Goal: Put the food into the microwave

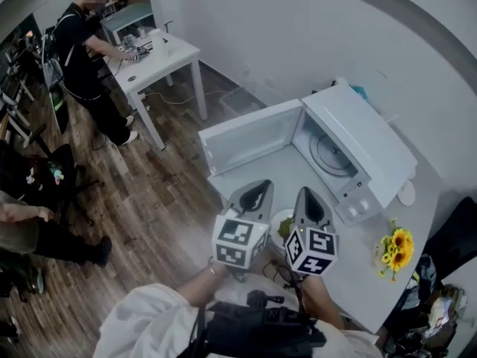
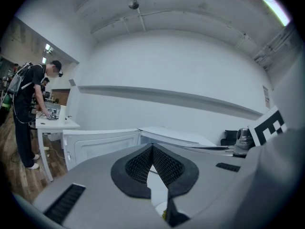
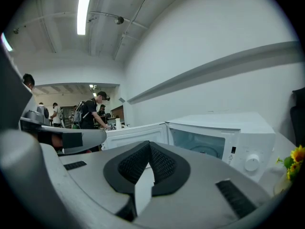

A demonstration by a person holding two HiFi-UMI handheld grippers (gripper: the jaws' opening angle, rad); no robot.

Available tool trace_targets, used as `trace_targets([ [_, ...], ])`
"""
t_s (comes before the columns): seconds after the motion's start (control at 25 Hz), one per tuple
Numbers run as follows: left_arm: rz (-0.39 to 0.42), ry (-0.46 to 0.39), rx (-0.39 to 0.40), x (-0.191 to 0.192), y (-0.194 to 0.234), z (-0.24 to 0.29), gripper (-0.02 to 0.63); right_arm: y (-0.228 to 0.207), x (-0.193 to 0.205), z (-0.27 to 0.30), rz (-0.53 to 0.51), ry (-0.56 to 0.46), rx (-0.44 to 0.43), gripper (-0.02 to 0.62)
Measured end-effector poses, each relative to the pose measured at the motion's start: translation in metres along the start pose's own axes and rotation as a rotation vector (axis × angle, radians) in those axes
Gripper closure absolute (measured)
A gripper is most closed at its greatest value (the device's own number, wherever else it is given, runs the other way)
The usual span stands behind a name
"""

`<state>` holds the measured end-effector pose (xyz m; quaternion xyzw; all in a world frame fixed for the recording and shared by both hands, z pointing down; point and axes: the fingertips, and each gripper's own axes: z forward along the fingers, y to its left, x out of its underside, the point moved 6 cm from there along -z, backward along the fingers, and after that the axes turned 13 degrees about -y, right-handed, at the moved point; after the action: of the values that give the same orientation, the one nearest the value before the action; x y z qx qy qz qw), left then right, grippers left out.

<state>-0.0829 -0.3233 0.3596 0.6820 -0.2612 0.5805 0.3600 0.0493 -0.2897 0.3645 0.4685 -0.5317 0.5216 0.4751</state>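
Note:
A white microwave (image 1: 358, 144) stands on the white counter (image 1: 350, 267) with its door (image 1: 250, 136) swung wide open to the left and the glass turntable (image 1: 332, 155) bare. A white plate of green food (image 1: 282, 226) lies on the counter just below the two grippers, mostly hidden by them. My left gripper (image 1: 261, 187) and right gripper (image 1: 307, 195) are held side by side above the plate, pointing toward the microwave. Both are shut with nothing held. In the left gripper view, a sliver of the plate (image 2: 157, 194) shows under the shut gripper (image 2: 152, 148). The right gripper (image 3: 149, 146) faces the open microwave (image 3: 224, 142).
A small vase of sunflowers (image 1: 395, 248) stands on the counter's right. A white table (image 1: 160, 54) with a person (image 1: 82, 51) working at it is far back left, and a bin (image 1: 242, 99) sits on the wooden floor by the wall. Another person (image 1: 22, 230) sits at the left edge.

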Motion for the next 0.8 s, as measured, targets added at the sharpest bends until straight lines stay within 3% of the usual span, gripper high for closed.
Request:
trace_targets([
  [0.36,0.009,0.025,0.092,0.001,0.014,0.031,0.597,-0.003,-0.001,0.026,0.007,-0.016,0.078,0.571],
  [0.8,-0.009,0.100,0.130,0.023,0.005,0.054,0.597,-0.020,0.006,0.036,0.010,0.017,0.100,0.572],
])
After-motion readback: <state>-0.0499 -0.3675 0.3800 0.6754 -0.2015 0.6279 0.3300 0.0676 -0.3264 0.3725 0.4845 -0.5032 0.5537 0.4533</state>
